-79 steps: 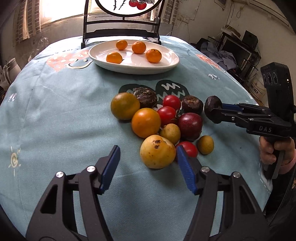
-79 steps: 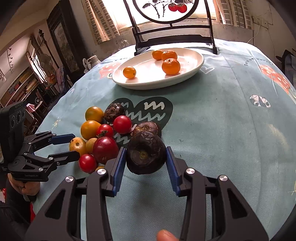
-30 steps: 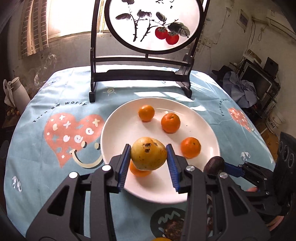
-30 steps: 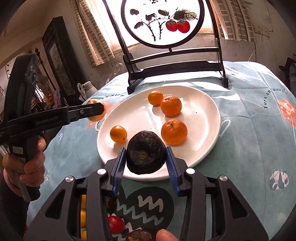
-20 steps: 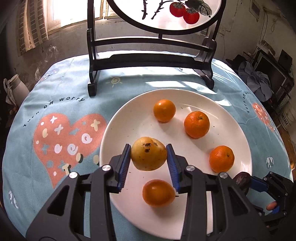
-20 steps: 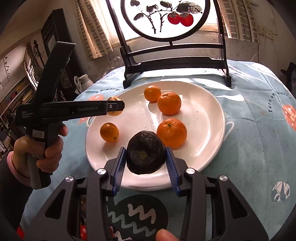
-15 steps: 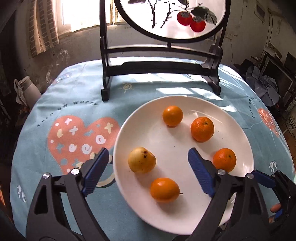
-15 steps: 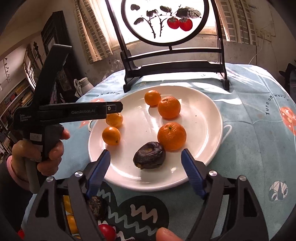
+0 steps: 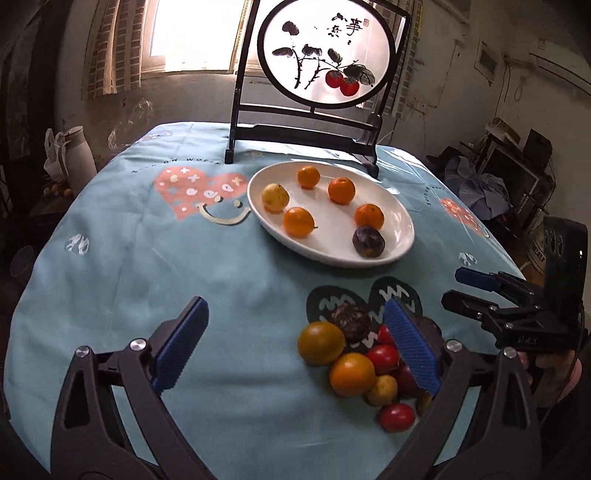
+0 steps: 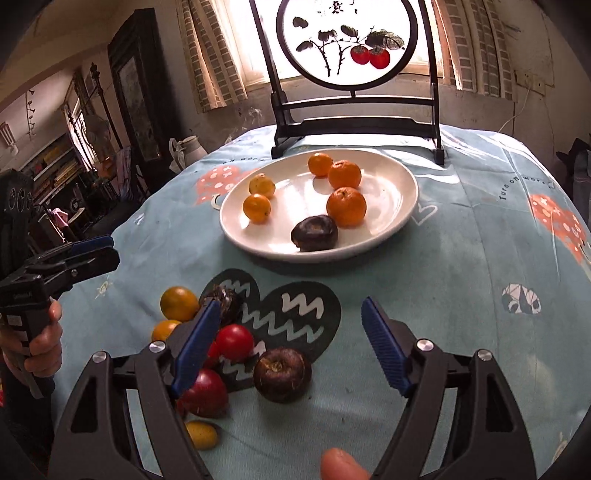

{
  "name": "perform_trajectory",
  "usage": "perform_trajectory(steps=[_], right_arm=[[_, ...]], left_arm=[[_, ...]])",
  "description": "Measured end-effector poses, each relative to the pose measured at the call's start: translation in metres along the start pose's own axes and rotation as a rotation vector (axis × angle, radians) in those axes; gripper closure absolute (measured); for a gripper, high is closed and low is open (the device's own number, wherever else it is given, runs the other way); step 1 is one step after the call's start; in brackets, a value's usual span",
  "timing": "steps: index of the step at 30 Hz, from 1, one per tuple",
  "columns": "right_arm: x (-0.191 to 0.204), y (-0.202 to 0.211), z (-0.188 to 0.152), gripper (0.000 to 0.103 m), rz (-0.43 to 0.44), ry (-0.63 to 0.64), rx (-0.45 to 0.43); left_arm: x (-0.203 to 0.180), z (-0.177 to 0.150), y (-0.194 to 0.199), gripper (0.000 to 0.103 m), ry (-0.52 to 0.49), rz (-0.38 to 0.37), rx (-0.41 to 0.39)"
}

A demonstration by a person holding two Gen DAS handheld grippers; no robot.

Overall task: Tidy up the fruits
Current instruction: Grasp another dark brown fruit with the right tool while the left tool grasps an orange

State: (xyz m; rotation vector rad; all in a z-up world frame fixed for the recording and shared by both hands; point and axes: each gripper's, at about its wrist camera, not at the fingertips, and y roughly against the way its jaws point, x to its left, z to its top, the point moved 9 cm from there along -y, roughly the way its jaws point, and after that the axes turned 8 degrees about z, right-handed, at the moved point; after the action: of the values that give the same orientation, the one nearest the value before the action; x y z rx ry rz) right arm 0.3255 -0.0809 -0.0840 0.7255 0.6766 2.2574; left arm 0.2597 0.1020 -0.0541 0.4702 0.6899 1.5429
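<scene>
A round table in a light blue patterned cloth holds a white oval plate at 12 o'clock. A bright window glows behind. The left gripper, jaws just opening, and the right gripper both gape wide, empty.

A blue-clothed table carries a white plate, loose fruit — and a screen stand.

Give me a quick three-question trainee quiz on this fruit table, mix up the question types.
1. True or false: the dark wrinkled fruit lies on the white plate.
2. How many fruits are on the plate?
3. The yellow spotted fruit is: A) in the left gripper; B) on the plate; C) in the loose fruit pile.

Key: 1 true. 2 six. 3 B; both the left gripper and the right gripper have just opened and hold nothing.
</scene>
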Motion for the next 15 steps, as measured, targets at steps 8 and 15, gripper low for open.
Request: perform_trajectory(steps=[8, 15], right_arm=[[0.003, -0.015, -0.040, 0.027, -0.105, 0.089, 0.133], [0.005, -0.024, -0.047, 0.049, -0.084, 0.111, 0.170]], left_arm=[[-0.013, -0.039, -0.008, 0.005, -0.088, 0.026, 0.041], [-0.010, -0.038, -0.006, 0.005, -0.081, 0.037, 0.027]])
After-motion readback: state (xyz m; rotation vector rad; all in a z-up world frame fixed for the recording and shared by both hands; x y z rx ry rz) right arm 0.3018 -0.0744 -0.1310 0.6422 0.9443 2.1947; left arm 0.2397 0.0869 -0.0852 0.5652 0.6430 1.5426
